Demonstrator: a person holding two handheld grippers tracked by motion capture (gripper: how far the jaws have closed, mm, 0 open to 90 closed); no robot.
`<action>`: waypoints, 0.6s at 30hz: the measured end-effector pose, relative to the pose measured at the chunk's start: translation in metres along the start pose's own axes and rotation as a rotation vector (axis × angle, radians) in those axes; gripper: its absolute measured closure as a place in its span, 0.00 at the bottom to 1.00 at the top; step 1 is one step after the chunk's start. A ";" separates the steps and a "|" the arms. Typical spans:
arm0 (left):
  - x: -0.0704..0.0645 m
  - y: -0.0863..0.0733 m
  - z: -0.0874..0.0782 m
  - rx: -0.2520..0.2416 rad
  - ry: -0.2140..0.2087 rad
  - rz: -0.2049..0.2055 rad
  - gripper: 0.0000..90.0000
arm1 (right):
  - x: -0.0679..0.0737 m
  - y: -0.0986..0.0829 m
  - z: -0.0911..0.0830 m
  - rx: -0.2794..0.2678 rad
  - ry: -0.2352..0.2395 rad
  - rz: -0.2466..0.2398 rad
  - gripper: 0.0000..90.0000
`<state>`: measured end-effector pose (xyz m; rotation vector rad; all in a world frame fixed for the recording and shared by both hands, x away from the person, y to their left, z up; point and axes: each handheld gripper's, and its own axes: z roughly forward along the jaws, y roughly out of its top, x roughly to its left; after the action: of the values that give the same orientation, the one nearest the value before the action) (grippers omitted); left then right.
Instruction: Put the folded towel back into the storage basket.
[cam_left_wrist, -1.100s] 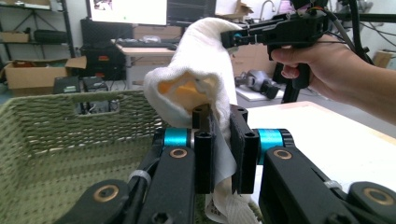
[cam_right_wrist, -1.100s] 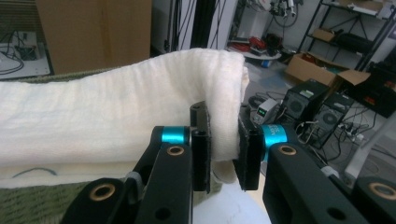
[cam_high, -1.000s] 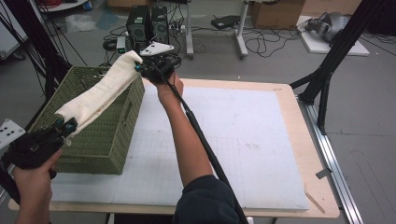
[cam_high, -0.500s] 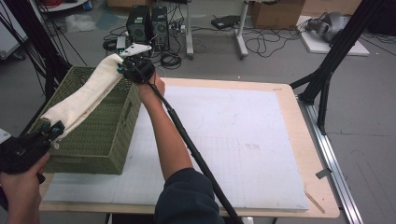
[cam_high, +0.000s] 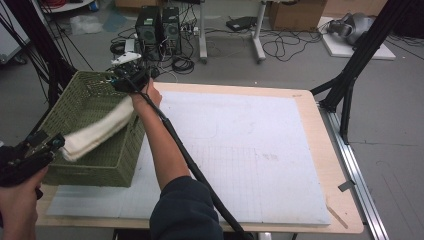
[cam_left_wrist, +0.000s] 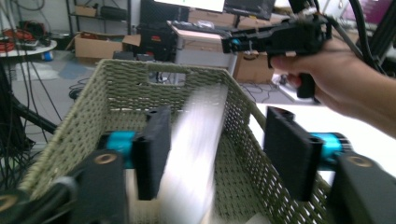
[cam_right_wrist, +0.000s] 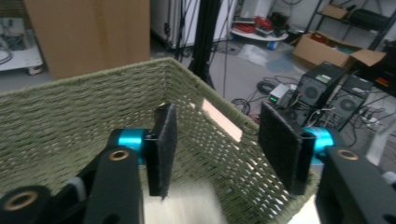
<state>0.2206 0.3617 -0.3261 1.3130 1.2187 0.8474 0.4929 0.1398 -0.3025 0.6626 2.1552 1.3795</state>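
Cables, computer towers and boxes crowd the floor beyond a wooden table (cam_high: 345, 220) topped with a pale mat (cam_high: 250, 150). At its left stands a green woven basket (cam_high: 75, 107), with a cream rolled towel (cam_high: 100, 130) lying partly inside, one end over the near rim (blurred, possibly falling). Placement looks nearly done; only settling remains. Both the left gripper (cam_left_wrist: 212, 154), near the towel's end, and the right gripper (cam_right_wrist: 217, 149), at the far rim, have jaws apart, gripping nothing.

Before me stands a wooden table (cam_high: 320, 107), a white mat (cam_high: 250, 150) covers most of it, and a green woven basket (cam_high: 107, 162) sits at its left edge.
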 end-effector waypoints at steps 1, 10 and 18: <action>0.001 0.000 -0.001 -0.001 0.005 -0.004 0.40 | 0.000 0.000 0.000 0.000 0.008 -0.006 0.48; -0.004 0.000 0.005 0.023 -0.031 -0.021 0.28 | -0.004 0.000 -0.020 -0.010 0.072 0.010 0.43; -0.018 0.001 0.015 0.051 -0.090 0.006 0.17 | -0.016 -0.004 -0.050 0.010 0.153 0.018 0.26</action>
<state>0.2315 0.3413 -0.3247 1.3812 1.1727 0.7576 0.4727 0.0943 -0.2853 0.5990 2.2806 1.4731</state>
